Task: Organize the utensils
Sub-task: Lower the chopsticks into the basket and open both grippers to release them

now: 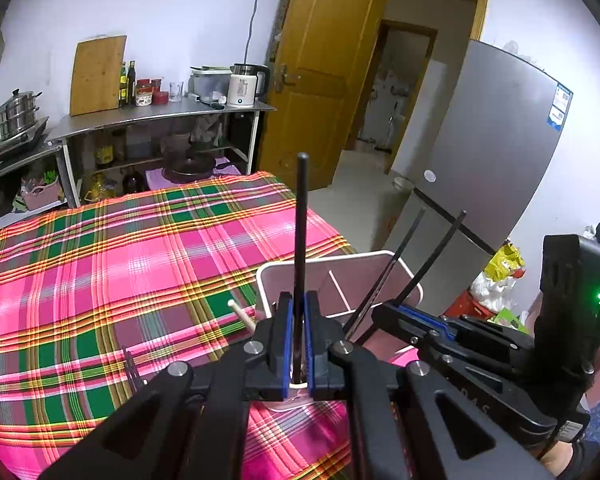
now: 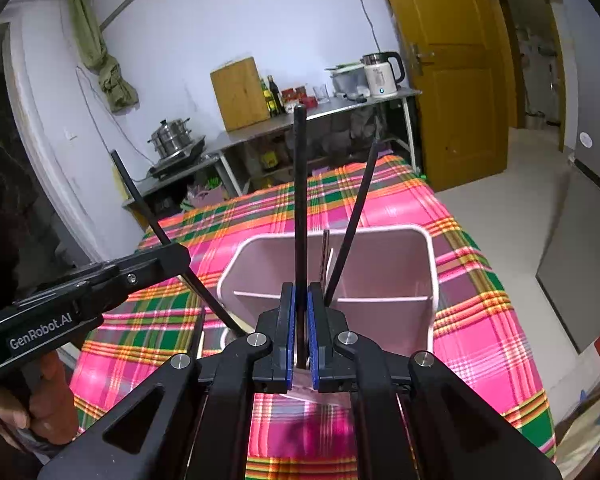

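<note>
A pale pink divided utensil holder [image 1: 384, 258] [image 2: 428, 264] stands on the plaid table. My left gripper [image 1: 298, 320] is shut on a black chopstick [image 1: 301, 240] that points upward, at the holder's near left rim. My right gripper [image 2: 300, 312] is shut on another black chopstick [image 2: 300, 200], upright over the holder's near compartment. A black chopstick [image 2: 354, 220] and a metal utensil handle [image 2: 325, 252] lean inside the holder. The right gripper also shows in the left wrist view [image 1: 412, 316], and the left gripper in the right wrist view [image 2: 172, 256].
A wooden stick [image 1: 242, 314] and a dark utensil [image 1: 132, 368] lie on the pink plaid tablecloth [image 1: 120, 280] left of the holder. Behind are a steel shelf [image 1: 160, 116] with kettle and bottles, a wooden door [image 1: 320, 72], and a grey fridge [image 1: 492, 152].
</note>
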A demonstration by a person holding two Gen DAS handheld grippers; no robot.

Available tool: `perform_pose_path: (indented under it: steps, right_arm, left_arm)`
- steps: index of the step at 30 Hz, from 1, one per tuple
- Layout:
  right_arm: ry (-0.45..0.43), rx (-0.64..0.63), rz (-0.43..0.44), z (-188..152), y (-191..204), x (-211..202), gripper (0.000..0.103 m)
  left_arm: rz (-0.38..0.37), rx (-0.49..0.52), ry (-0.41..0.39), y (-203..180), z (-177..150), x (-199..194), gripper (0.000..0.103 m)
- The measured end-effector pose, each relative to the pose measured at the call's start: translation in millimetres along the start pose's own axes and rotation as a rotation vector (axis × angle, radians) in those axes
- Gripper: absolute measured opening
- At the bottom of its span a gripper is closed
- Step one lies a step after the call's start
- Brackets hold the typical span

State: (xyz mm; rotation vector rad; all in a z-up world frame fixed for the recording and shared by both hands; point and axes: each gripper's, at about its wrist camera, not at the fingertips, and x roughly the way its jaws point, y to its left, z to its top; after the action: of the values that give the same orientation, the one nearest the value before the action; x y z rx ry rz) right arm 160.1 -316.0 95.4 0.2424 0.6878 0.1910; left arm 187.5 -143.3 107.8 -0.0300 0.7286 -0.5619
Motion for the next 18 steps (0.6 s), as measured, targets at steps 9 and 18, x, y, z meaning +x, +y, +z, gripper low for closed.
perform_pose_path:
  steps: [9, 18]
  right_arm:
    - [0.029, 0.019, -0.015, -2.4, -7.9, 8.0, 0.006]
    - [0.003, 0.003, -0.017, -3.1, -3.4, -5.2, 0.011]
  left_arm:
    - [0.009, -0.019, -0.004, 5.7, -5.8, -2.3, 0.017]
    - [0.014, -0.037, -0.038, 10.8, -6.1, -18.9, 0.027]
